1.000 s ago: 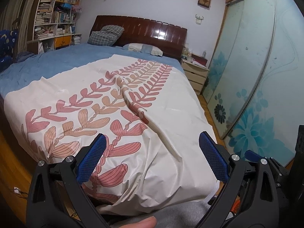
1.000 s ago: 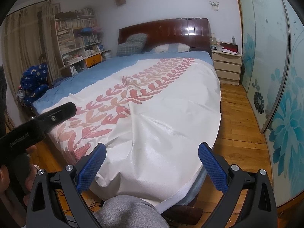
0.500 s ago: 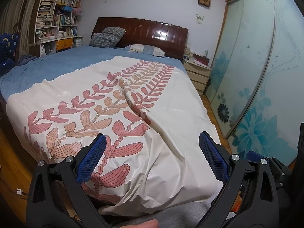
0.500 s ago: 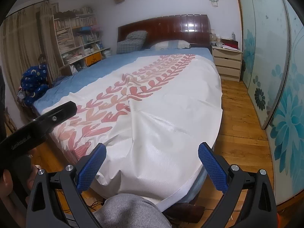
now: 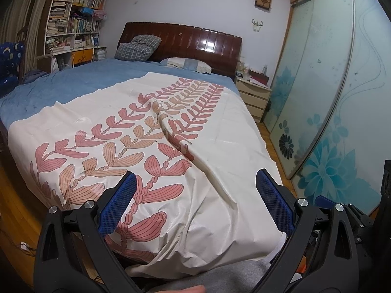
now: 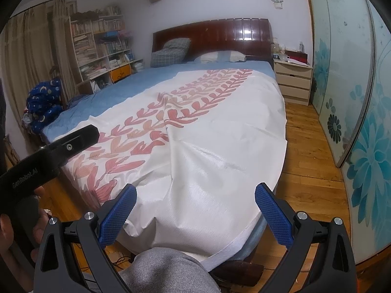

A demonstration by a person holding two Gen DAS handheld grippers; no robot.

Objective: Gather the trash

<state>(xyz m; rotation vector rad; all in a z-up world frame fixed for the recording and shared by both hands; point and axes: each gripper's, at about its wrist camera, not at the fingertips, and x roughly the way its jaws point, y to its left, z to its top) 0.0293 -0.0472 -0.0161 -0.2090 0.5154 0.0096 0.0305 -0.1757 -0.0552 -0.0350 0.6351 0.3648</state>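
Note:
No trash shows in either view. My left gripper (image 5: 195, 202) hangs open above the foot of a bed, its blue pads (image 5: 119, 205) wide apart with nothing between them. My right gripper (image 6: 195, 210) is open too, over the bed's near right corner. A white cover with a pink leaf pattern (image 5: 151, 151) (image 6: 195, 146) lies over the blue sheet (image 5: 73, 83). The left tool's black body (image 6: 48, 156) sits at the left of the right wrist view, held by a hand (image 6: 7, 234).
A dark wooden headboard (image 5: 183, 41) with pillows stands at the far end. A bedside drawer unit (image 6: 292, 80) and glass sliding wardrobe doors (image 6: 354, 97) line the right side, across a strip of wooden floor (image 6: 308, 156). Bookshelves (image 5: 73, 24) fill the left wall. A grey-clad knee (image 6: 168, 271) is below.
Both views have shifted slightly, with the bed sitting a little lower and closer in frame. Both grippers stayed open.

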